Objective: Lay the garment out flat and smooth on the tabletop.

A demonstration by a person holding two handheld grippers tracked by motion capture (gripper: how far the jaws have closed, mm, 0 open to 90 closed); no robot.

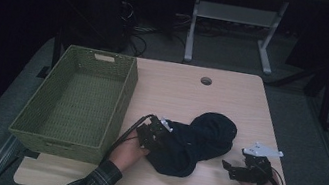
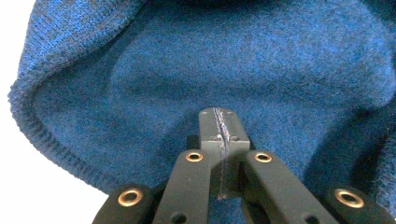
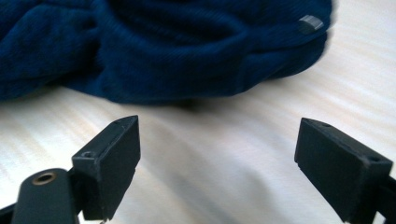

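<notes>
A dark blue knitted garment point(image 1: 200, 139) lies bunched on the wooden table point(image 1: 188, 91), right of the basket. My left gripper point(image 1: 157, 136) is at the garment's left edge. In the left gripper view its jaws are pressed together point(image 2: 218, 116) with a thin strip of blue knit point(image 2: 233, 60) pinched between the pads. My right gripper point(image 1: 227, 166) rests low over the table to the right of the garment, pointing at it. Its jaws stand wide apart point(image 3: 217, 149) with bare tabletop between them; the garment point(image 3: 163, 46), with a small grey tag point(image 3: 310, 23), lies just beyond the tips.
A green woven basket point(image 1: 123, 101) stands on the table's left side, close to my left hand. A round cable hole point(image 1: 206, 80) sits near the far edge. Another table's legs point(image 1: 192, 31) stand on the floor behind.
</notes>
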